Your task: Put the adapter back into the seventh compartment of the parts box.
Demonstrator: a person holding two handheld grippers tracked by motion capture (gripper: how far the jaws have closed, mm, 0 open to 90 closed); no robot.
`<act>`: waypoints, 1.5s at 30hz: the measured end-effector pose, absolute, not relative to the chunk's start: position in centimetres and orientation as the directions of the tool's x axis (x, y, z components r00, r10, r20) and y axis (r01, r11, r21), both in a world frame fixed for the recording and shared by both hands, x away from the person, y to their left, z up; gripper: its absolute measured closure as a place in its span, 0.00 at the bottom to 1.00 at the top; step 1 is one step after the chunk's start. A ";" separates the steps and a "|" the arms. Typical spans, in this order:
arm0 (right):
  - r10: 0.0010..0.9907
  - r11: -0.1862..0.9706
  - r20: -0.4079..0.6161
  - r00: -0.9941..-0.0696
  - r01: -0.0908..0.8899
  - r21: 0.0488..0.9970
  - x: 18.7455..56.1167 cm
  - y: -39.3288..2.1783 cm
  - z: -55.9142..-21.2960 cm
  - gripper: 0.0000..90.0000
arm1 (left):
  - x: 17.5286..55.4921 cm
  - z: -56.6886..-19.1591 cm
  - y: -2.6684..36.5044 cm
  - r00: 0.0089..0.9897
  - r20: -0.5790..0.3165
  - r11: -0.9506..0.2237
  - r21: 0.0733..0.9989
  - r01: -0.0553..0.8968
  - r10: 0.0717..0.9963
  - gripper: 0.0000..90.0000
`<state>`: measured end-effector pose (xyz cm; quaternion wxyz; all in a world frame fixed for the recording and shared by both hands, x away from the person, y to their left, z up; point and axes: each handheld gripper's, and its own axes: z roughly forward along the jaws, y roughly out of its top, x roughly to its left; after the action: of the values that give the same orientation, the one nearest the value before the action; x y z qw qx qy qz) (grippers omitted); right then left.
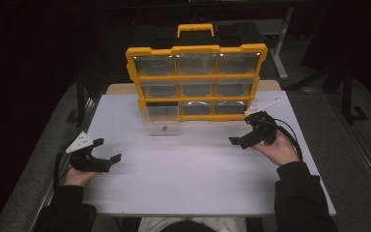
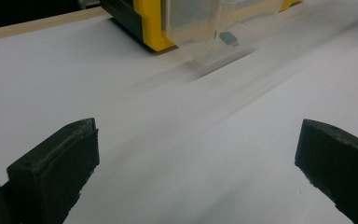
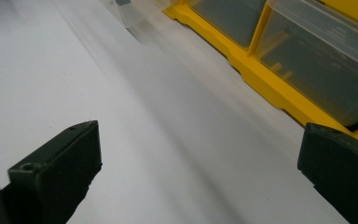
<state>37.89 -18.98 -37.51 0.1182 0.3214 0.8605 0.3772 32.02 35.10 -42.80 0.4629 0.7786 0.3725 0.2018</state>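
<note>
An organiser case stands upright at the far middle of the table, its drawers in three rows of three. The bottom-left drawer is pulled out toward the person and rests on the table, with a small part lying in it. The left gripper sits at the near left, well apart from the drawer. The right gripper sits at the right, just before the case's bottom-right corner.
</note>
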 end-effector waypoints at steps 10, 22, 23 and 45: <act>0.658 0.465 0.076 -0.749 0.483 0.742 36.2 -20.8 -38.3 0.00 | 31.9 -42.8 35.1 0.641 -0.031 -0.293 0.871 0.393 0.767 0.00; 0.676 0.435 0.085 -0.732 0.490 0.755 34.5 -22.5 -39.4 0.00 | 31.9 -42.7 35.1 0.642 -0.029 -0.293 0.873 0.389 0.766 0.00; 0.679 0.425 0.090 -0.728 0.491 0.761 34.4 -22.7 -39.5 0.00 | 31.9 -42.7 35.1 0.642 -0.029 -0.293 0.873 0.389 0.766 0.00; 0.752 0.338 0.095 -0.652 0.506 0.794 31.0 -26.4 -43.1 0.00 | 31.8 -42.7 35.1 0.640 -0.019 -0.301 0.872 0.386 0.768 0.00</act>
<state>31.04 -26.44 -43.12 0.1458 0.3907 0.8049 0.4222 31.80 35.10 -42.69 0.4611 0.7795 0.3702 0.2069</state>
